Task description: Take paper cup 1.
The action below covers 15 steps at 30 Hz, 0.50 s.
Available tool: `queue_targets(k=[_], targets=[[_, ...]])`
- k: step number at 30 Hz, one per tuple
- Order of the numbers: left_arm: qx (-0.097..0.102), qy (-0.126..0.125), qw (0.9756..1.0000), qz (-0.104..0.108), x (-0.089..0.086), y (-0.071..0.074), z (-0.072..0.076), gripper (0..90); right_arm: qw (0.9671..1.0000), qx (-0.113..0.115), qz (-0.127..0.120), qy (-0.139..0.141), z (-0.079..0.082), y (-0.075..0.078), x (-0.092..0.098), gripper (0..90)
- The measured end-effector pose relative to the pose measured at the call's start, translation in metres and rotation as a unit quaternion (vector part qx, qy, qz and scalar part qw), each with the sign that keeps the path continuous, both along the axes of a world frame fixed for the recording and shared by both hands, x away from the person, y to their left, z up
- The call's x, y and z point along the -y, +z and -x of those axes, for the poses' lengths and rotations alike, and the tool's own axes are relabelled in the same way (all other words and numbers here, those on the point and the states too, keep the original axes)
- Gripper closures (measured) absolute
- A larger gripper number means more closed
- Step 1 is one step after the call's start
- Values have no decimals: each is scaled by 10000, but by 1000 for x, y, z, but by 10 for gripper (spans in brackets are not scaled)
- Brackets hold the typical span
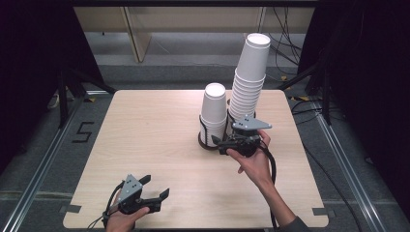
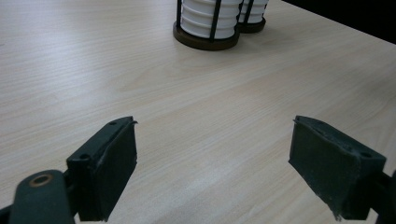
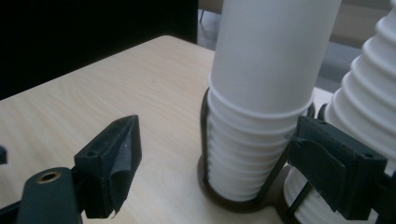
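While the left gripper (image 1: pixel 155 188) rests low at the near left corner of the table (image 1: pixel 145 140), its jaws stand apart over bare wood with nothing between them. The right gripper (image 1: pixel 223 144) sits at the base of the short cup stack (image 1: pixel 214 113), jaws spread, holding nothing.

Short cup stack: white paper cups nested mouth-down, ribbed with rolled rims on the lower part, one smooth cup body on top. It stands in a holder (image 1: pixel 205 140) of thin black upright rods on a dark round base, right of the table's centre. Just beside it, on the far right, is the tall cup stack (image 1: pixel 249 79), same white cups, many more of them, leaning slightly at the top, in a like holder.

High view: gives both stacks at full height, both hands, and the grey three-cornered plate on each gripper.

Right gripper view: close on the short cup stack (image 3: pixel 254 135). Rims countable as ridges, the top cup's smooth wall, dark holder rods (image 3: pixel 268 186) and base ring. One jaw stands over open table left of the stack; the other lies in front of the gap between the two stacks, with the tall cup stack (image 3: pixel 369 116) at the frame's right edge. Whether that jaw touches a rod, cannot tell.

Left gripper view: gives the holders' bases (image 2: pixel 205 42) from table level, far off beyond wide-set jaws; cup tops cut off by the frame.
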<state>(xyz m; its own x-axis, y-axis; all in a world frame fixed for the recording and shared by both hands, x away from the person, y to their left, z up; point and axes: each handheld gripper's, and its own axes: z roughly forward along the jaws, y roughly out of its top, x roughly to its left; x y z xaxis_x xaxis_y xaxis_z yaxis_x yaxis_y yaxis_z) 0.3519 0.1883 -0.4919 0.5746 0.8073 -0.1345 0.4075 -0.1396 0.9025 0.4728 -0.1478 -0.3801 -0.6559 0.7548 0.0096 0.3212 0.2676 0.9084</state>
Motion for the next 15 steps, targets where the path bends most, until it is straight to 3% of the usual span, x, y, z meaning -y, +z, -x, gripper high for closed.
queue_targets(k=[3, 4, 6, 8, 10, 11, 12, 15], targets=[[-18, 23, 10000, -21, 0, 0, 0, 146, 9999, 120, -10, -61, -8, 6, -2, 162], [-23, 29, 10000, -14, 0, 0, 0, 146, 9997, 28, -87, -236, -9, 8, -4, 161], [-20, 35, 10000, -2, 0, 0, 0, 146, 9996, 91, -127, -218, -16, 10, -4, 162], [-5, 2, 10000, 10, -1, -1, 0, 146, 9994, 40, -131, -319, -21, 12, -5, 160], [-5, 9, 10000, 17, 0, 0, 0, 146, 9993, 157, -47, -337, -26, 14, -6, 160], [-7, 28, 10000, 6, 0, 0, 0, 146, 9994, 48, -87, -330, -28, 15, -8, 161], [-16, 55, 10000, 35, 1, -1, 0, 146, 9993, 134, -50, -341, -30, 17, -8, 163], [-17, 25, 10000, 3, 0, -1, 0, 146, 9990, 29, -86, -430, -35, 20, -13, 165]])
